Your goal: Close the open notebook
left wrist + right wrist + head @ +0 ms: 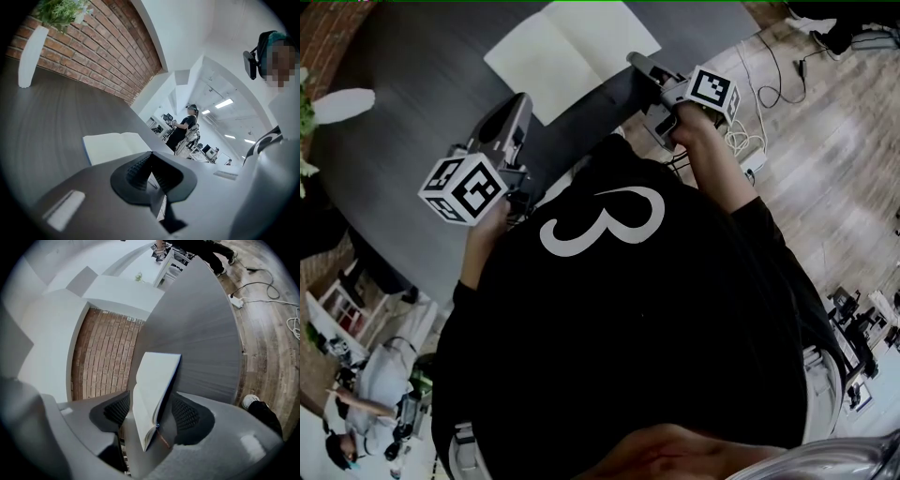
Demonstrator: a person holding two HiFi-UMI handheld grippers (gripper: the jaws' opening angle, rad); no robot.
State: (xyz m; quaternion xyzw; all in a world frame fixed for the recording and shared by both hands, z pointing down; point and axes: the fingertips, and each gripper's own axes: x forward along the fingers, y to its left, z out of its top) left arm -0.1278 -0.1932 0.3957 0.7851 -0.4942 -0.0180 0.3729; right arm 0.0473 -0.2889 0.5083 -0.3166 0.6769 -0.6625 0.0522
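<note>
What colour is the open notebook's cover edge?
Blue, edging the open white-paged notebook; clearest in the right gripper view.

Notebook [572, 56] lies open and flat on the dark grey tabletop [412, 94], blank white pages up, blue cover edge and red ribbon showing.

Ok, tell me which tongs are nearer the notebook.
Right. The right tongs are open at the edge of the notebook, which shows between them; the left tongs sit short of it.
</note>
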